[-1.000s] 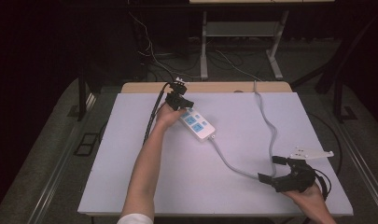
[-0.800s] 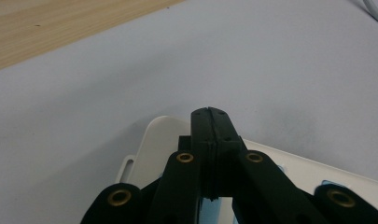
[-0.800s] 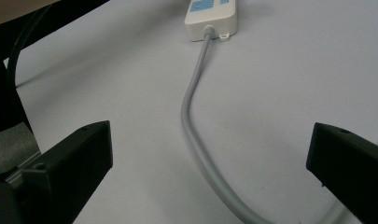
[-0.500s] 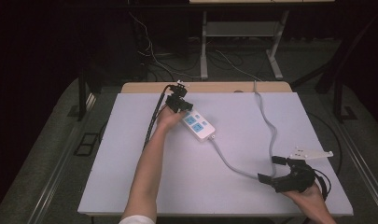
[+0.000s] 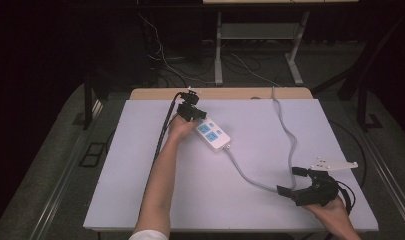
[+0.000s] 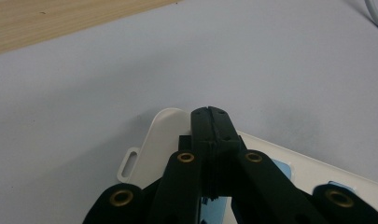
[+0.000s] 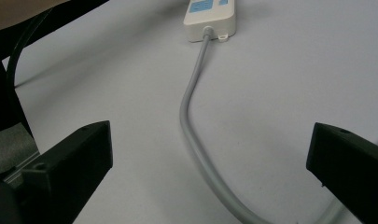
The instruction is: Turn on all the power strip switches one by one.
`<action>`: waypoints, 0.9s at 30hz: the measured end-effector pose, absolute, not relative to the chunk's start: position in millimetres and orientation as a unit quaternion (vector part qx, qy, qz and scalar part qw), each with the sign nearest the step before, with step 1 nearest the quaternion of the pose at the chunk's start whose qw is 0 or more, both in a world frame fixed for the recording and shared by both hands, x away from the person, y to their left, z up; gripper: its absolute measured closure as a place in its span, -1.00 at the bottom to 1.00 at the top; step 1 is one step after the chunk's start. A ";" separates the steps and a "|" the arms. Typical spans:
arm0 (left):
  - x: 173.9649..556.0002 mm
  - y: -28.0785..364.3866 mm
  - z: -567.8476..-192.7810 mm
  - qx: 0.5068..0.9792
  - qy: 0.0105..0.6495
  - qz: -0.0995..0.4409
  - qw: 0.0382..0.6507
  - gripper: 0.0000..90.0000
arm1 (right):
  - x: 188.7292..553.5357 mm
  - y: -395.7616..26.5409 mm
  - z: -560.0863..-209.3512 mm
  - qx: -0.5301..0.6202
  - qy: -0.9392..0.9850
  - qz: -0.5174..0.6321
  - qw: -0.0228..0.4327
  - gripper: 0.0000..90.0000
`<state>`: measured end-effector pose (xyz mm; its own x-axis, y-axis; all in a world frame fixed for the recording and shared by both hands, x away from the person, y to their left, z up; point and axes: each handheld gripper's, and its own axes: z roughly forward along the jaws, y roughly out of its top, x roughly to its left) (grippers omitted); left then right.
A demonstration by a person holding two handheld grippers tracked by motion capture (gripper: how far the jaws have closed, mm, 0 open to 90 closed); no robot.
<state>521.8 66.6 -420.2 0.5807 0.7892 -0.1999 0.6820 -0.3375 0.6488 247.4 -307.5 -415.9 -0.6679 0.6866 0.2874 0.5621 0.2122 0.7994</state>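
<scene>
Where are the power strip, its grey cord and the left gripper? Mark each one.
power strip (image 5: 213, 135): high view, on its white top beside the blue sockets.
grey cord (image 7: 190, 116): right gripper view, on the bend in its middle.
left gripper (image 6: 210, 111): left gripper view, at the closed tips.

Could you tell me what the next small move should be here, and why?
Probably close the right hand-held gripper on the grey cable. Its jaws stand wide open with the cable running between them, untouched. The left hand-held gripper, jaws shut, is at the far end of the white power strip, seemingly steadying it.
</scene>
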 end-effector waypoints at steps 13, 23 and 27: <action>518.9 64.4 -420.5 0.808 0.460 0.087 0.358 1.00 | 246.7 -308.0 -414.7 0.402 0.775 0.483 0.066 -0.99; 510.8 62.4 -408.9 0.813 0.443 0.101 0.364 0.96 | 247.2 -306.8 -415.1 0.402 0.777 0.480 0.067 -0.99; 505.6 64.9 -399.1 0.813 0.431 0.108 0.376 0.84 | 246.9 -306.1 -414.9 0.400 0.777 0.481 0.067 -0.99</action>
<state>505.6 64.9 -399.1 0.6055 0.7818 -0.1487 0.6203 -0.3466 0.7036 246.9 -306.1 -414.9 -0.6702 0.6872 0.2804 0.5576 0.2169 0.8013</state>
